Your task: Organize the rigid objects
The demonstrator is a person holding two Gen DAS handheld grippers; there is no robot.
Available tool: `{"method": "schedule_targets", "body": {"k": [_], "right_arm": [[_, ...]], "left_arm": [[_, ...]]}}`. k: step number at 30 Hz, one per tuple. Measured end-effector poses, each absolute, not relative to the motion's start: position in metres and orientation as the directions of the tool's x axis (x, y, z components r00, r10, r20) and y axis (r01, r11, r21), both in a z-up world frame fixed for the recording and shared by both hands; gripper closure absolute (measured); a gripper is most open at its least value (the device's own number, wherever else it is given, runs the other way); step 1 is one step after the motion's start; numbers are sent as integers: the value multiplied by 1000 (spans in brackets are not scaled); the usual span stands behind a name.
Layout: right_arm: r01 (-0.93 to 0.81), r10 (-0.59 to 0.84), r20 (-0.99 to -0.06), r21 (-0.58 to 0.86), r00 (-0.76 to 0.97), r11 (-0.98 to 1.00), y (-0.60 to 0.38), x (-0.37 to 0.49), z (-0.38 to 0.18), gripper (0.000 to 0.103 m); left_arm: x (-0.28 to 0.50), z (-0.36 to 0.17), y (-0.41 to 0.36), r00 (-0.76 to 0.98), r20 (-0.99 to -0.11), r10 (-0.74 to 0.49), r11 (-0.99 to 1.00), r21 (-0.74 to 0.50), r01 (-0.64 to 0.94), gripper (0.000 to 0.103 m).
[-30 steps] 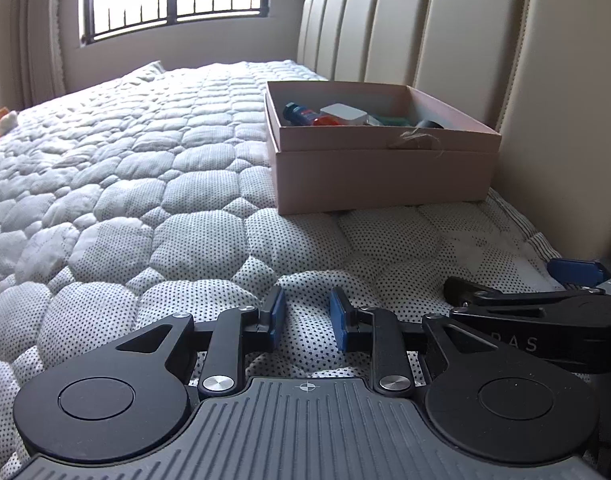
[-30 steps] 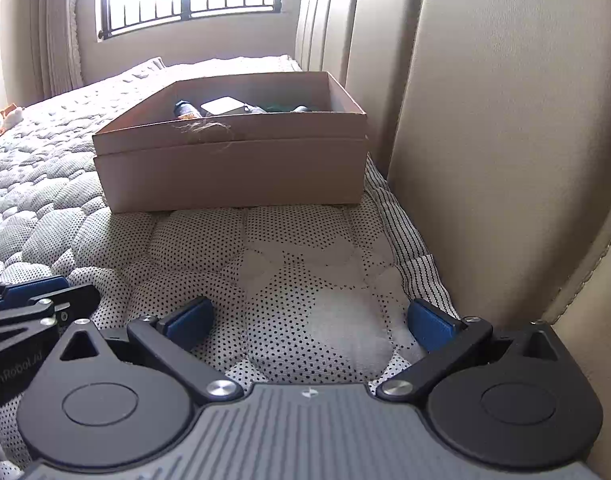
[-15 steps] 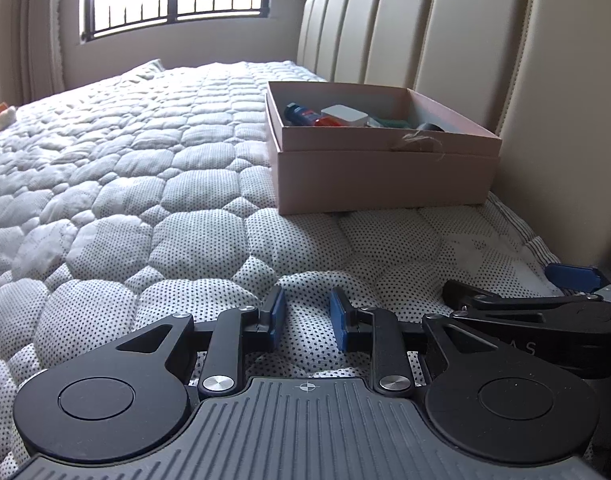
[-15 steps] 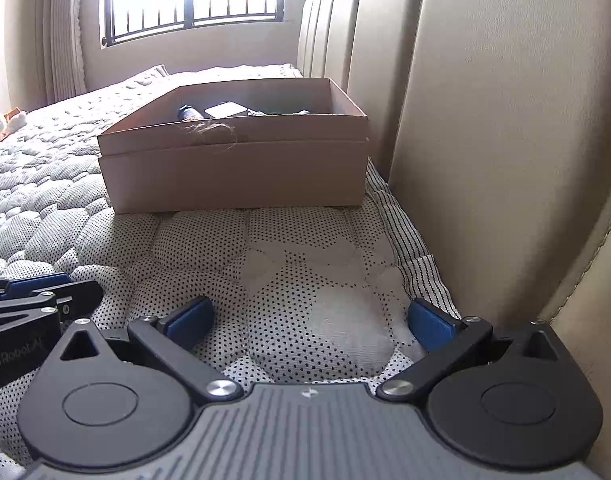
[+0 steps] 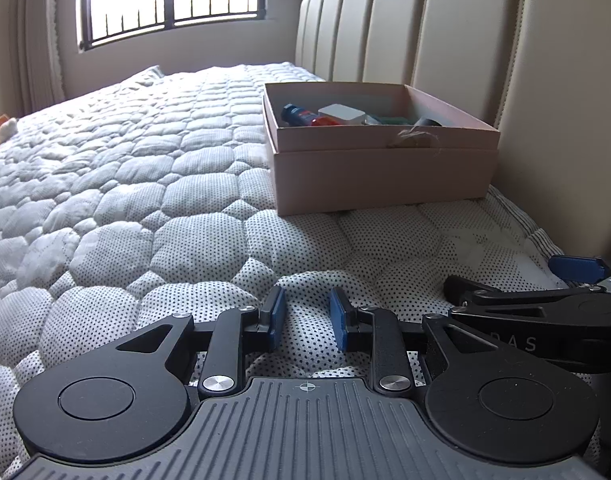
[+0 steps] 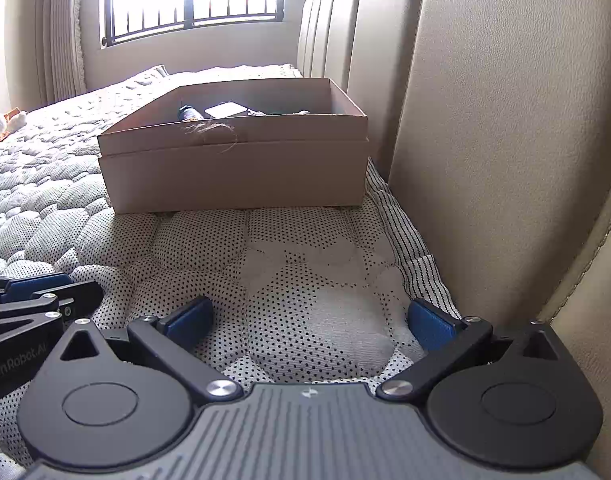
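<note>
Against the headboard (image 5: 445,36) sits the box (image 5: 385,184) with small items gathered inside, while left gripper (image 5: 303,318), jaws nearly closed, and right gripper (image 6: 311,322), jaws wide, hold nothing.

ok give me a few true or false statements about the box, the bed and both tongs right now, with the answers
1. The pink box sits on the quilted mattress beside the padded headboard. True.
2. The box is closed with a lid. False: it is open, with a blue bottle and a white block showing inside.
3. The left tongs hold nothing. True.
4. The right tongs are clamped on the box. False: they are spread wide, short of the box.
5. A frayed string hangs over the box's near wall. True.
</note>
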State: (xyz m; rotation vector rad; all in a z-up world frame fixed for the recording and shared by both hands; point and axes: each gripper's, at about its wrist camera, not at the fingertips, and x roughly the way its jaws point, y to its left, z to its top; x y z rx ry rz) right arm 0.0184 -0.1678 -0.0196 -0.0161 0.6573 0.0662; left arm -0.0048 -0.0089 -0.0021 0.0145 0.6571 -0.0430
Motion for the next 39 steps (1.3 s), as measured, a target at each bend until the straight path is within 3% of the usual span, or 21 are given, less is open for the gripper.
{"method": "schedule_targets", "body": {"k": [39], "right_arm": [[-67, 56, -611, 6, 790, 998, -168, 19, -20, 0]], "left_arm": [[-4, -3, -12, 791, -612, -21, 998, 33, 53, 76]]}}
